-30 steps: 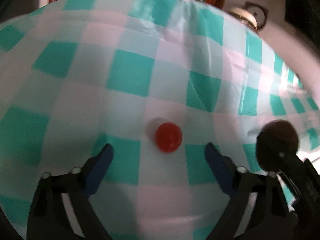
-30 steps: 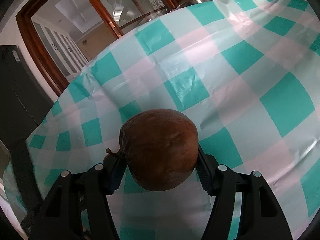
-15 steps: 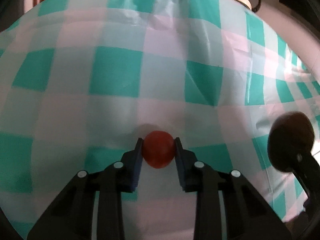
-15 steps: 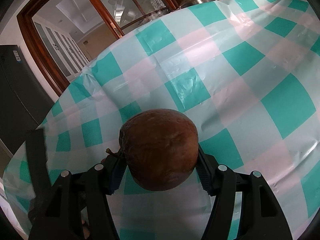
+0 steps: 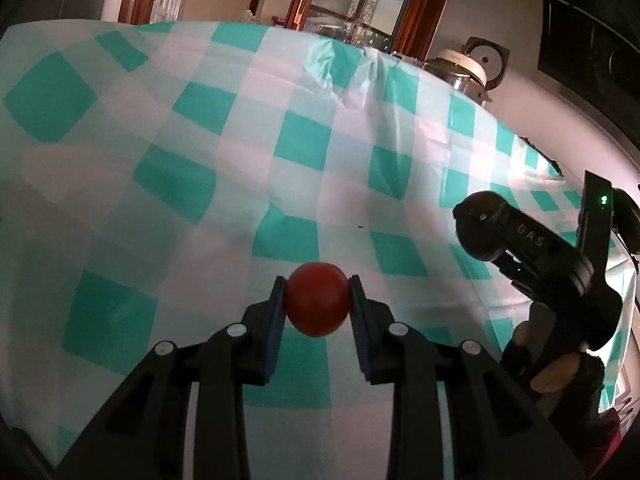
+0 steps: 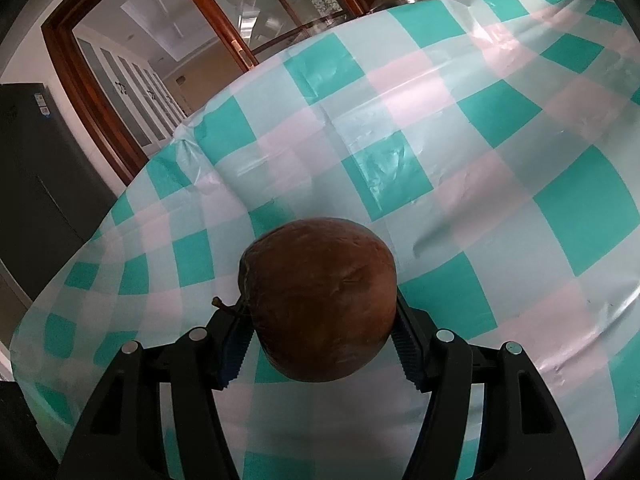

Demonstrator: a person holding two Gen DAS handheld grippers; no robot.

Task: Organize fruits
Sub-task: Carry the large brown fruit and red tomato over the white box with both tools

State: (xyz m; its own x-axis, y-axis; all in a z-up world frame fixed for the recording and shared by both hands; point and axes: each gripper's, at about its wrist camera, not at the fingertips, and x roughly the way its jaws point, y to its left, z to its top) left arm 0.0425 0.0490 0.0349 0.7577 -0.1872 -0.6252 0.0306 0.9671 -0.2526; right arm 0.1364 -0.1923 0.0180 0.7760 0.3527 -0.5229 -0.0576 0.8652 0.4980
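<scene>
A: What does the left hand-held gripper (image 5: 317,303) have?

B: A small red fruit (image 5: 316,298), clamped between its two blue-padded fingers (image 5: 274,320) and held above the counter (image 5: 200,184) with its teal, pink and white checked cloth.

A: And the right hand-held gripper (image 6: 320,340)?

B: It is clamped on a large brown fruit (image 6: 320,300), its short stem (image 6: 226,307) pointing left, also lifted clear of the cloth.

A: Are the two near each other?

B: The left wrist view shows the right one at the far right edge, well apart from the red fruit, its fruit a dark round shape (image 5: 482,227).
</scene>
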